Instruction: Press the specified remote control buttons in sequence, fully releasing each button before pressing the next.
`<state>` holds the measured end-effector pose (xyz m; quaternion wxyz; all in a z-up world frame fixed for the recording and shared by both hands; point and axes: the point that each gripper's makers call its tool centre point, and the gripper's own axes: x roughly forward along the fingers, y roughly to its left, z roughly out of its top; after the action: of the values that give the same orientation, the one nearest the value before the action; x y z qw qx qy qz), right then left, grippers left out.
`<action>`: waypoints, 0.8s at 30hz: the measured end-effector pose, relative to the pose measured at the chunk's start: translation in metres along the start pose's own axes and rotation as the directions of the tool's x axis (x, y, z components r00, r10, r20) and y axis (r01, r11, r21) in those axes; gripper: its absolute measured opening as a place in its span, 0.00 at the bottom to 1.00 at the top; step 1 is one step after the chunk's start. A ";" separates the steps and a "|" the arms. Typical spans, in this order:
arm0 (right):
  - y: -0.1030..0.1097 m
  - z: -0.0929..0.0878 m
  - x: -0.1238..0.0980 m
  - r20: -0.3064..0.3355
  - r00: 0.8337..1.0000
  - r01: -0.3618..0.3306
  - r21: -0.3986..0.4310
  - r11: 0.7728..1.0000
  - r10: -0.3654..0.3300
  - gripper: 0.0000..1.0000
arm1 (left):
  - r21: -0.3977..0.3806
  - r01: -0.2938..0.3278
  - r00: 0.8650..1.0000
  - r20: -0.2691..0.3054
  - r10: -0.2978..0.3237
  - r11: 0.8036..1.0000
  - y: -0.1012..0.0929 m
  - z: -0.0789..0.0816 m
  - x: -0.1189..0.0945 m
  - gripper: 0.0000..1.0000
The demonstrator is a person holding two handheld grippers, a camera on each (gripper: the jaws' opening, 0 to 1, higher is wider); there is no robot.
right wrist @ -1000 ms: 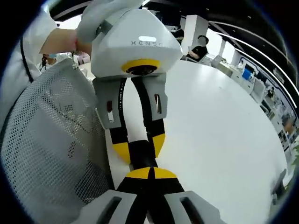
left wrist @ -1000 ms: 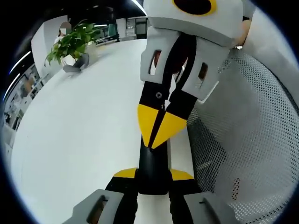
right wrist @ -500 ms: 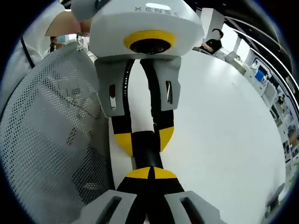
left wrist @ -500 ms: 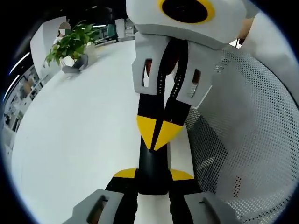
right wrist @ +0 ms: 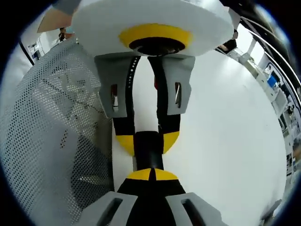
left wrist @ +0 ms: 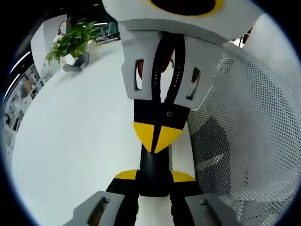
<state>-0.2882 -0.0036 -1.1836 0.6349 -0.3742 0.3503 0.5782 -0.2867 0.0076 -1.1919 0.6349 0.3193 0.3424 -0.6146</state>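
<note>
Two grippers meet over a white desk (left wrist: 70, 141). At lower centre of the left gripper view, the left gripper (left wrist: 153, 178) has its fingers clamped on a black remote control (left wrist: 153, 167). From the top, the right gripper (left wrist: 156, 141) touches the remote with fingers together. A potted plant (left wrist: 70, 44) sits upper left; white mesh fabric (left wrist: 244, 141) fills the right.

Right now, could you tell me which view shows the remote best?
The left gripper view: the remote shows as a long black strip between the tips of the left gripper. The right gripper view shows a shorter stretch above the right gripper. Buttons unreadable in both.
</note>
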 end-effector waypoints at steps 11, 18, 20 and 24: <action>0.003 0.002 0.002 -0.030 0.997 -0.078 -0.349 0.934 0.072 0.00 | -0.005 0.001 0.998 -0.070 -0.002 1.000 0.001 0.001 0.002 0.23; 0.003 0.003 0.000 0.206 0.978 0.050 -0.300 0.953 0.013 0.00 | -0.028 -0.010 0.998 -0.069 0.008 1.000 0.002 -0.001 0.002 0.24; 0.002 0.002 -0.001 0.231 0.973 0.035 -0.210 0.977 0.015 0.00 | -0.031 -0.019 0.997 -0.069 0.017 0.999 0.002 -0.001 0.003 0.24; 0.001 -0.002 -0.004 0.227 0.973 0.001 -0.169 0.986 0.038 0.00 | -0.031 -0.016 0.997 -0.074 0.014 0.999 0.003 -0.002 0.004 0.24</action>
<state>-0.2898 -0.0069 -1.1808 0.6319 -0.3538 0.2284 0.6507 -0.2840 0.0074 -1.1961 0.6313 0.3344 0.3729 -0.5921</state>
